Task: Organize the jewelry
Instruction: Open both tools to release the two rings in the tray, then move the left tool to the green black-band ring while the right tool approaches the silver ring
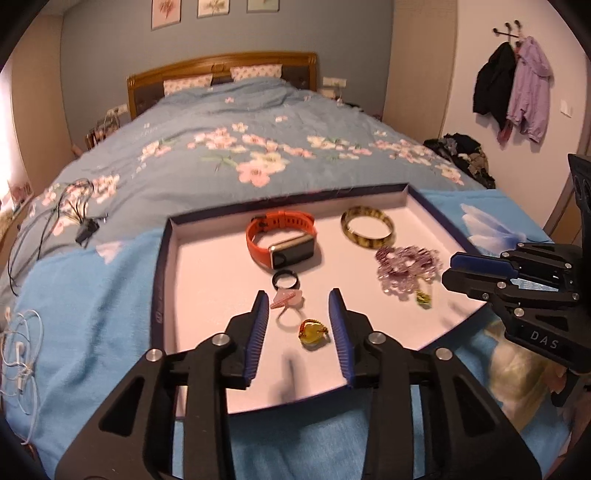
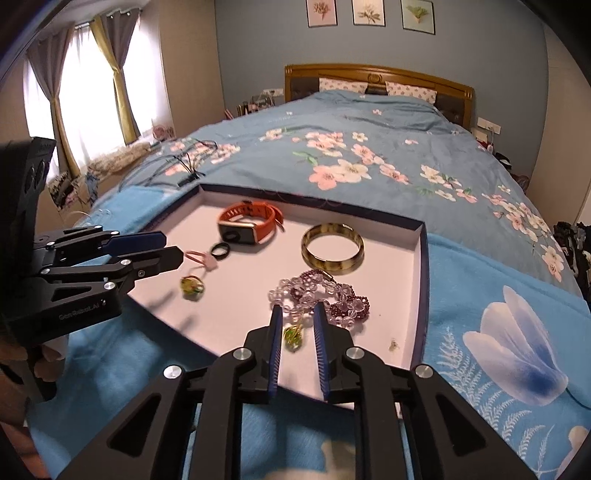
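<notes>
Flanking the amber ring (image 1: pixel 312 332) — left hand-held gripper (image 1: pixel 299 306), jaws wide.

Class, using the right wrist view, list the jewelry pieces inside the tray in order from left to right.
Yellow-green ring → pink ring → black ring → orange watch → green pendant → tortoiseshell bangle → purple bead bracelets, all in the tray.

We are in a home bedroom. A double bed (image 2: pixel 369 155) with a wooden headboard (image 1: pixel 221 66) and floral blue quilt fills the room; three framed flower prints (image 2: pixel 369 13) hang above it, curtains (image 2: pixel 114 74) cover a bright window, and jackets (image 1: pixel 513 85) hang from wall hooks beside it.
</notes>
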`<move>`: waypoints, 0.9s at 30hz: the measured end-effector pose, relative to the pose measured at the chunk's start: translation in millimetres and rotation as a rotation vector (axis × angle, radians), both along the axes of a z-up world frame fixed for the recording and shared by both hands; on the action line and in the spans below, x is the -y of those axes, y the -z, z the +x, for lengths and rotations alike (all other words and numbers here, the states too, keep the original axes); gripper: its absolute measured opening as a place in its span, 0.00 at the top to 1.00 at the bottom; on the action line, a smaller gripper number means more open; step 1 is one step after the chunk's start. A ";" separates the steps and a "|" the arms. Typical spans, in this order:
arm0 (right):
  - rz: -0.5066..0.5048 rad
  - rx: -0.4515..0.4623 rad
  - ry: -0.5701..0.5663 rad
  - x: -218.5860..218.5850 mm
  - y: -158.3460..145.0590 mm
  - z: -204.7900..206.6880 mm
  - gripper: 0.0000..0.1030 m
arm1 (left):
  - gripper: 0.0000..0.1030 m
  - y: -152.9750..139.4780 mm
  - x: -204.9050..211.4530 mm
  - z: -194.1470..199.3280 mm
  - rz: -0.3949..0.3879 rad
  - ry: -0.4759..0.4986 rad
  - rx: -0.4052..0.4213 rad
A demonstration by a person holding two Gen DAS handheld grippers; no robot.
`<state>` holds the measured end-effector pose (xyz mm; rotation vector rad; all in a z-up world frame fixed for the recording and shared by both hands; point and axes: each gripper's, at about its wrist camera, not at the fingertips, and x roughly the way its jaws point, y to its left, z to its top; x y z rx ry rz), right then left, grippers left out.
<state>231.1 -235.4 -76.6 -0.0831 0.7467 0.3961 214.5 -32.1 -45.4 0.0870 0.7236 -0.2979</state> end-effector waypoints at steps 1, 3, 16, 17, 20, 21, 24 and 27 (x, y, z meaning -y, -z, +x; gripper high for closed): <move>0.012 0.009 -0.009 1.8 -3.7 -6.8 0.79 | 0.65 -3.4 -0.5 -4.4 0.001 0.006 0.012; 0.031 0.023 -0.026 4.6 -9.4 -19.7 0.75 | 0.63 -9.8 -0.7 -15.2 0.004 0.028 0.037; 0.027 -0.062 -0.105 5.7 14.8 -91.2 0.69 | 0.57 0.8 12.2 -88.5 0.007 0.236 0.008; 0.026 -0.069 -0.111 5.1 16.6 -96.9 0.68 | 0.56 3.6 16.6 -91.7 0.015 0.251 0.006; 0.032 -0.087 -0.127 3.3 21.2 -109.8 0.67 | 0.56 11.0 27.3 -98.6 0.026 0.285 -0.009; 0.031 -0.090 -0.133 2.8 22.4 -114.0 0.67 | 0.56 13.0 29.7 -98.7 0.027 0.293 -0.016; 0.025 -0.102 -0.152 -0.7 26.0 -126.0 0.67 | 0.56 19.1 39.0 -101.6 0.044 0.317 -0.026; 0.011 -0.106 -0.173 -5.6 29.6 -137.3 0.67 | 0.56 22.5 43.3 -101.3 0.060 0.323 -0.039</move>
